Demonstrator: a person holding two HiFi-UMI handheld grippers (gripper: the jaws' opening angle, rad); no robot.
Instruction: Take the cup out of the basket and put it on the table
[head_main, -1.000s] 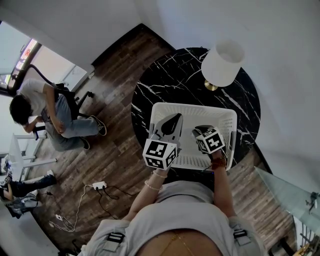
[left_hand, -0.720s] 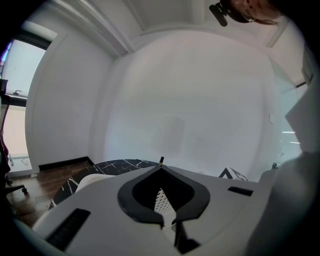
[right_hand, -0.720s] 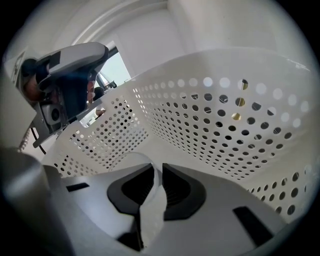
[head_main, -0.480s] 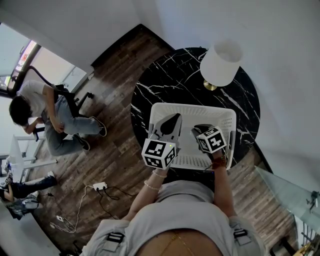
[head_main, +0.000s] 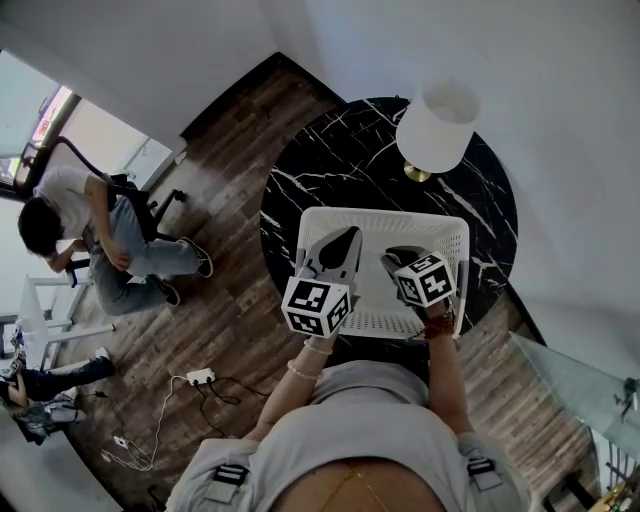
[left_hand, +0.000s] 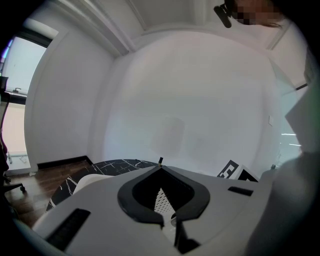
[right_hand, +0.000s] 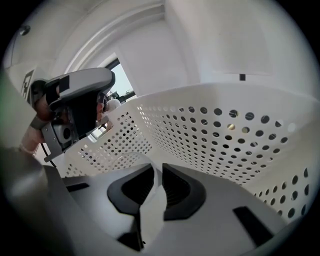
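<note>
Standing on the round black marble counter (head_main: 330, 170), the white perforated plastic basket (head_main: 440, 228) takes up the near half of the top, with a white-shaded lamp on a brass foot (head_main: 436, 126) just behind it. The right tool (head_main: 398, 258) reaches down inside the basket. In the right gripper view its dark ribbed pads (right_hand: 177, 192) sit narrow, pinched on the thin curved wall of the white cup (right_hand: 151, 202), of which little else shows. The cup is in the basket, with the dotted walls rising all round it, and in the head view it is hidden under the tool. The left tool (head_main: 345, 240) hangs over the basket's left part. Its pads meet at the tips with nothing between them, and a strip of the basket's mesh shows through the gap behind. A seated person (head_main: 90, 225) is well off to the left on the wooden floor (head_main: 230, 300).
</note>
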